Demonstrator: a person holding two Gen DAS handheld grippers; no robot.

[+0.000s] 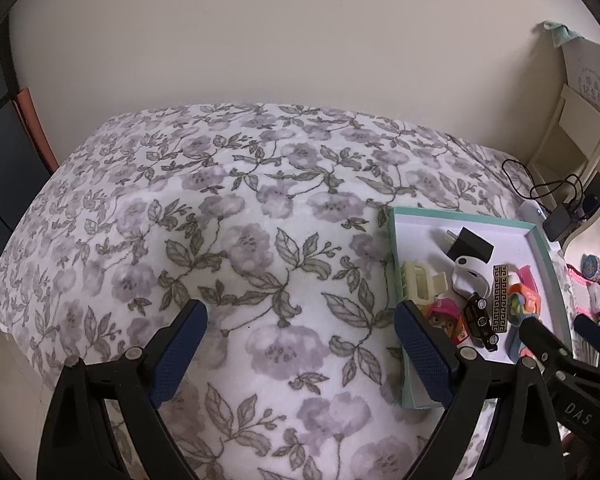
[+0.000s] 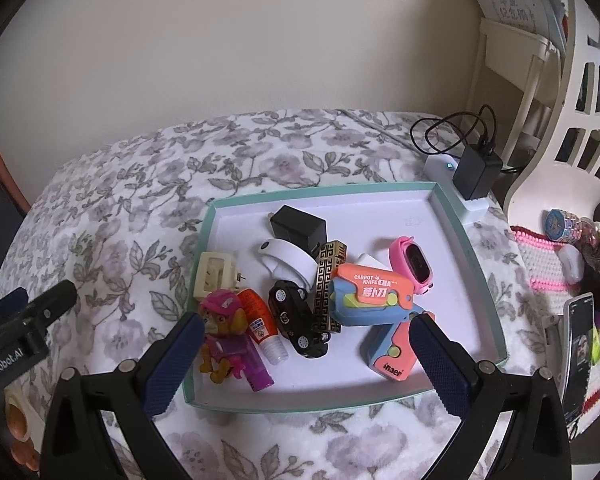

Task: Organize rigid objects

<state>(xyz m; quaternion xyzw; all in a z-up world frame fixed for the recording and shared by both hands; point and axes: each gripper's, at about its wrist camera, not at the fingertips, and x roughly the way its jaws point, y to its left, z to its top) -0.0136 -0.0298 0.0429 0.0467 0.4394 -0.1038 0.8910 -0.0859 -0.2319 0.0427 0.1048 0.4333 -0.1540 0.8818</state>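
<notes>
Right claw (image 2: 308, 340), spread wide and holding nothing, hovers over the near edge of a teal-rimmed tray (image 2: 470, 248) on the floral bedspread (image 2: 120, 208). The tray holds a heap: pup figurine (image 2: 222, 328), black toy car (image 2: 296, 320), carrot knife toy (image 2: 370, 296), pink watch (image 2: 414, 264). Left claw (image 1: 300, 344), also spread and holding nothing, hangs over bare bedspread just left of the tray.

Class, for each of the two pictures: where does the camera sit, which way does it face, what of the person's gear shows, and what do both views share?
Left wrist: on the left gripper, facing the floral blanket; tray at right, right gripper intruding.
Right wrist: on the right gripper, facing the tray of toys; left gripper intrudes at left.
Shared: tray, black toy car, blanket.
</notes>
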